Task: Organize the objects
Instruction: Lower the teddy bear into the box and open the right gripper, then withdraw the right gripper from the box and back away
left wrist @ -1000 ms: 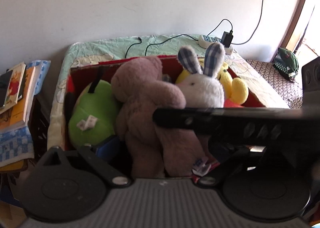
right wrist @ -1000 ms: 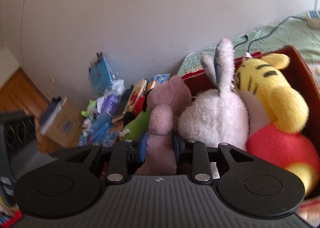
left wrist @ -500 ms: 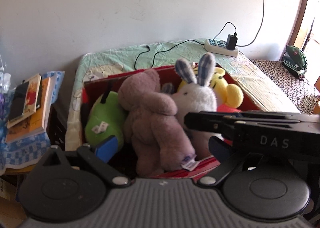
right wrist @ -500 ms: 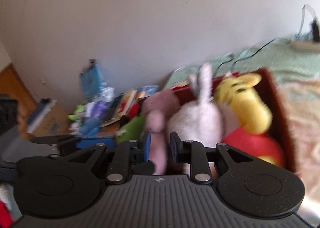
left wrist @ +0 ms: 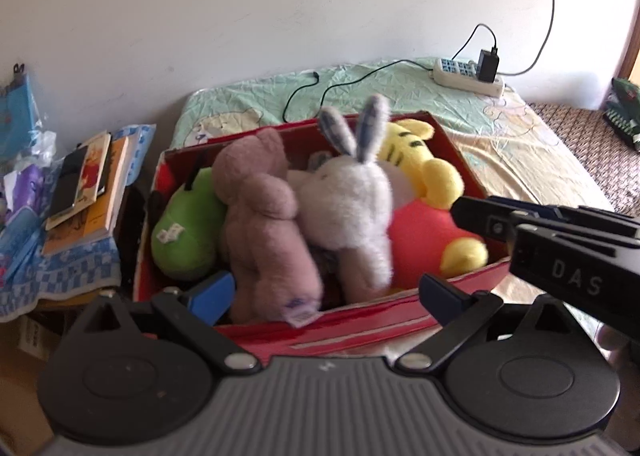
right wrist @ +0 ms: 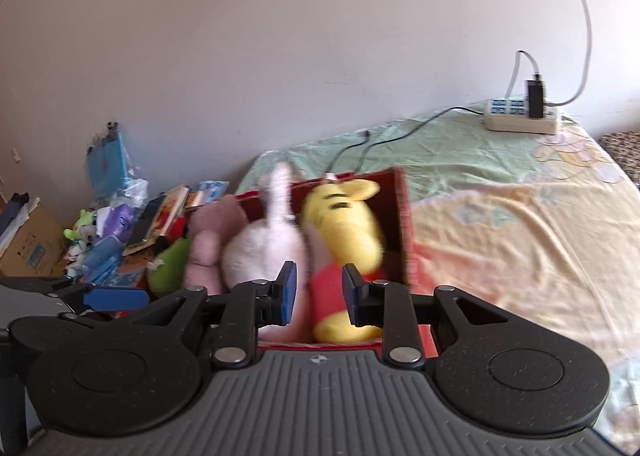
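Tongs, left [left wrist: 326,294] and right [right wrist: 318,294], are both hanging spread and empty over red box [left wrist: 360,326] holding pink bear [left wrist: 260,216] and grey rabbit [left wrist: 348,208].

The right gripper [right wrist: 317,293] has let go of the pink teddy bear [left wrist: 262,224]: a second ago its fingers were clamped on the bear's leg, and now they stand apart with nothing between them (the view is somewhat blurred). Both grippers have drawn back from the red box [left wrist: 360,326], so the left gripper [left wrist: 326,294] now sits at the box's near wall, fingers wide and empty.
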### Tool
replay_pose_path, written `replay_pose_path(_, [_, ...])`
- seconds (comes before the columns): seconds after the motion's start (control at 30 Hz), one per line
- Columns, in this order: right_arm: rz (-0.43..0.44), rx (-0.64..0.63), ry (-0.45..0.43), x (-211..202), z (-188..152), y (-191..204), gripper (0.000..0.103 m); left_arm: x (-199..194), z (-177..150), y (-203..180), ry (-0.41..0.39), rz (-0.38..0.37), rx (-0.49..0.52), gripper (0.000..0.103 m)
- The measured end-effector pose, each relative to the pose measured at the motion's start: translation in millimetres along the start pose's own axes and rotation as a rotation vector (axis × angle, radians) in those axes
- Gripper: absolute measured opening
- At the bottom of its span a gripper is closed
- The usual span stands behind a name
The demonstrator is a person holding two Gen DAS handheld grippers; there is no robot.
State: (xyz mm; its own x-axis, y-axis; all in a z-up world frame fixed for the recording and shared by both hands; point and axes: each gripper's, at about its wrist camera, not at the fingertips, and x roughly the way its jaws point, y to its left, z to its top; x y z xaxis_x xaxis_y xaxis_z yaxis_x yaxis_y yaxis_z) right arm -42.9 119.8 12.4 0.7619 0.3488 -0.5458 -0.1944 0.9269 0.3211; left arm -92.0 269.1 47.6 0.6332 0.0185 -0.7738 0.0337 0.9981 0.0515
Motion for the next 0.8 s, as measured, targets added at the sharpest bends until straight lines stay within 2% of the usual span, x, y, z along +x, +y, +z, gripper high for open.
replay_pose_path(0.1, [-0.029, 0.002, 0.008, -11, 0, -17, 0.029, -2, 0, -26, 0.002, 0.048, 0.012, 0.099])
replay_pose_path(0.23, [-0.085, 0.026, 0.022, -23, -5, -44, 0.034, 0, 0, -63, 0.019, 0.015, 0.025, 0.099])
replay_pose_path(0.37, [-0.165, 0.037, 0.019, -36, -10, -71, 0.048, 5, -3, -99, 0.037, -0.011, 0.042, 0.1])
replay_pose_path(0.47, [-0.217, 0.054, 0.02, -44, -13, -93, 0.052, 12, -7, -126, 0.057, -0.029, 0.061, 0.101])
replay_pose_path(0.67, [-0.27, 0.095, 0.054, -55, -20, -133, 0.052, 28, -12, -168, 0.101, 0.058, 0.076, 0.101])
replay_pose_path(0.8, [-0.316, 0.106, 0.087, -56, -26, -151, 0.056, 39, -17, -188, 0.139, 0.064, 0.079, 0.101])
